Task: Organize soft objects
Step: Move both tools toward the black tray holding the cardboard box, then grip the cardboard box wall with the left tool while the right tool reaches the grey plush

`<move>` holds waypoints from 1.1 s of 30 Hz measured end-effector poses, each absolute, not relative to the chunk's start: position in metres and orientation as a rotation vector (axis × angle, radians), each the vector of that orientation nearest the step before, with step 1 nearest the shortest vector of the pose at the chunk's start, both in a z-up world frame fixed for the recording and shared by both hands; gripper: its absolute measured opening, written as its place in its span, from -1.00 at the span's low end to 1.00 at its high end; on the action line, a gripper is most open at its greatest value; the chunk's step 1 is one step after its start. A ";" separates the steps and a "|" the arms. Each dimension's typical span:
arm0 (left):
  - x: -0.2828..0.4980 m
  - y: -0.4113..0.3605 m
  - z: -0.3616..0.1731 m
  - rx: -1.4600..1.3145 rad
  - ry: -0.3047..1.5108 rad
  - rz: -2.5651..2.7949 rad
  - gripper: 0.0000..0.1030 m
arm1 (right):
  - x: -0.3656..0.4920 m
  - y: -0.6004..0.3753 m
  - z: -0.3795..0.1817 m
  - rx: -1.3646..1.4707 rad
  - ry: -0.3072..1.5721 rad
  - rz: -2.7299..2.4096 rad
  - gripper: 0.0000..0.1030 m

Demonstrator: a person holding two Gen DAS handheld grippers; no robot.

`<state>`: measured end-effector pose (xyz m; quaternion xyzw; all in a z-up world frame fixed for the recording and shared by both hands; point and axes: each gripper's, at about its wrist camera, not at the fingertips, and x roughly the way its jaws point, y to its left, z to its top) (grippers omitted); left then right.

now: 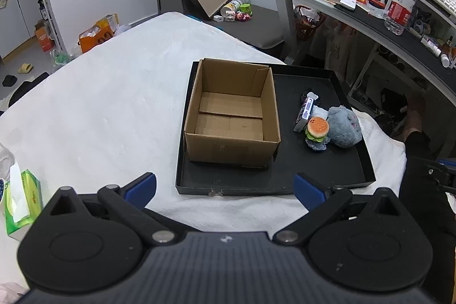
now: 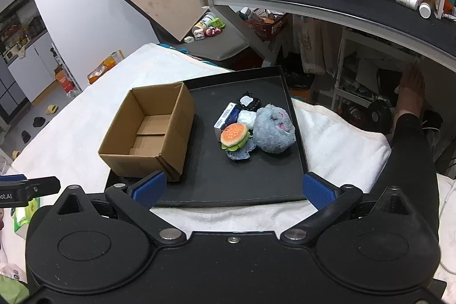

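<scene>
Black tray [image 2: 296, 133] on white blanket [image 1: 99, 104]; cardboard box [image 2: 148, 130] on its left part, open-topped, nothing inside.
Soft pile on tray right of box: burger toy [image 2: 234, 135], grey plush [image 2: 273, 128], denim scrap [image 2: 239, 154], white wad [image 2: 247, 117], all touching; small carton [image 2: 226, 116] wedged against burger.
Left gripper [image 1: 225, 188]: spread wide, holding nothing, hovering short of tray's near edge.
Right gripper [image 2: 233, 188]: spread wide, holding nothing, same standoff.
Risks, judged: tight cluster, so a pinch on burger likely catching denim or carton too; round plush prone to squirm or roll off tray; light box apt to slide if nudged.
</scene>
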<state>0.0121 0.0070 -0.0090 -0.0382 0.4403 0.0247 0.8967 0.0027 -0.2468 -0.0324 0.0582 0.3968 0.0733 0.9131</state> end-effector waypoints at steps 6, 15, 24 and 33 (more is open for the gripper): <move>0.026 0.009 -0.018 -0.082 0.931 0.064 0.97 | 0.016 -0.252 -0.040 0.136 0.831 0.142 1.00; 0.047 0.017 -0.032 -0.095 0.964 0.085 0.97 | 0.040 -0.254 -0.052 0.137 0.849 0.133 1.00; 0.071 0.024 -0.051 -0.110 1.009 0.099 0.96 | 0.065 -0.256 -0.068 0.140 0.871 0.125 1.00; 0.096 0.033 -0.069 -0.126 1.036 0.122 0.94 | 0.097 -0.259 -0.088 0.146 0.888 0.114 0.99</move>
